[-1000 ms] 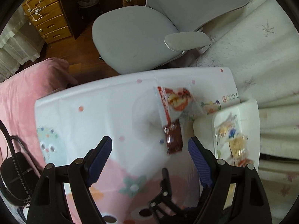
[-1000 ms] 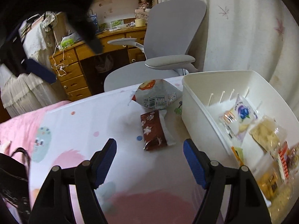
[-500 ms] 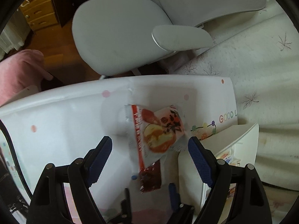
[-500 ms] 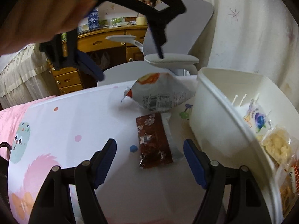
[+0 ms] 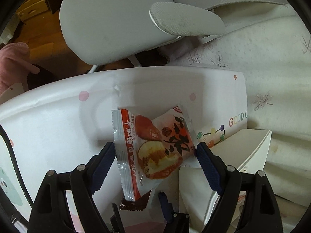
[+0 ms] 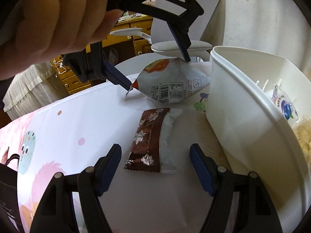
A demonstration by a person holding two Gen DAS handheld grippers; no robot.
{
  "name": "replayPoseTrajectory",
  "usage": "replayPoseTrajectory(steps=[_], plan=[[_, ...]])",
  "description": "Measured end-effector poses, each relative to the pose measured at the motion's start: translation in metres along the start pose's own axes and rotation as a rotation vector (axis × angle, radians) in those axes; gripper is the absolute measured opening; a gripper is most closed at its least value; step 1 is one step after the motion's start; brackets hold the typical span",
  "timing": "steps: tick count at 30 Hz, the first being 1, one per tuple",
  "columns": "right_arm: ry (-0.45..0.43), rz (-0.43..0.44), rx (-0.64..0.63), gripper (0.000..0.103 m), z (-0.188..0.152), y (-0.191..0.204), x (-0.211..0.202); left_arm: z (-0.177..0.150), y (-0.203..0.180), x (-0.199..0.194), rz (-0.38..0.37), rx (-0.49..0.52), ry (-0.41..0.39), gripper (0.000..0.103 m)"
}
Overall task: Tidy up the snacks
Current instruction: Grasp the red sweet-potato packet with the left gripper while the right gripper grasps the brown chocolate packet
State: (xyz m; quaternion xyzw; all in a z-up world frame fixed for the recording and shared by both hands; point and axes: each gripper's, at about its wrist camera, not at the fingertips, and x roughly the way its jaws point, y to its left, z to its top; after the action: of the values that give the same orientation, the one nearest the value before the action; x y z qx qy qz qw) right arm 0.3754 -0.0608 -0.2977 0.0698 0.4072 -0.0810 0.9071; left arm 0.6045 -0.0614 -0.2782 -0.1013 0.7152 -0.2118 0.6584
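Our left gripper [image 5: 155, 153] straddles the red-and-white snack packet [image 5: 153, 149], jaws spread; we'd probably just crumple that puffy film.

Right gripper [image 6: 155, 163] gapes empty over the brown wrapper [image 6: 149, 137].

The red snack bag [image 5: 155, 147] is shiny plastic. The brown bag [image 6: 147, 139] shines too. The white bin [image 6: 243, 116] is smooth plastic. The chair [image 5: 108, 19] looks matt grey.

Brown snack pack [image 5: 134, 205] mostly hidden under the red-white snack pack [image 5: 155, 151] in left wrist view. White bin [image 6: 252, 120] cut off at frame edge; snacks inside partly unseen, labels too small to read.
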Motion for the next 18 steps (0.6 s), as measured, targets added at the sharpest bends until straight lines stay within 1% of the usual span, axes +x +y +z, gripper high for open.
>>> replayPoseTrajectory(steps=[2,4,6,8,14,17,18], plan=[[-0.003,0.001,0.005,0.07,-0.001,-0.002,-0.001,0.001,0.002,0.005,-0.01,-0.017,0.014,0.084],[-0.006,-0.006,0.012,0.063,0.0,-0.005,-0.002,0.002,0.005,0.009,-0.026,-0.04,0.025,0.084],[-0.01,-0.023,0.019,0.051,0.001,-0.01,-0.004,0.001,0.006,0.013,-0.036,-0.056,0.033,0.081],[-0.01,-0.028,0.019,0.047,0.001,-0.013,-0.005,0.0,0.008,0.015,-0.049,-0.076,0.037,0.077],[-0.009,-0.022,0.014,0.044,0.0,-0.019,-0.009,-0.006,0.008,0.014,-0.074,-0.082,0.009,0.067],[0.005,-0.02,0.016,0.043,-0.001,-0.02,-0.01,-0.01,0.008,0.009,-0.061,-0.074,-0.012,0.064],[0.01,-0.019,0.014,0.043,0.001,-0.015,-0.007,-0.012,0.008,0.007,-0.04,-0.07,-0.021,0.064]])
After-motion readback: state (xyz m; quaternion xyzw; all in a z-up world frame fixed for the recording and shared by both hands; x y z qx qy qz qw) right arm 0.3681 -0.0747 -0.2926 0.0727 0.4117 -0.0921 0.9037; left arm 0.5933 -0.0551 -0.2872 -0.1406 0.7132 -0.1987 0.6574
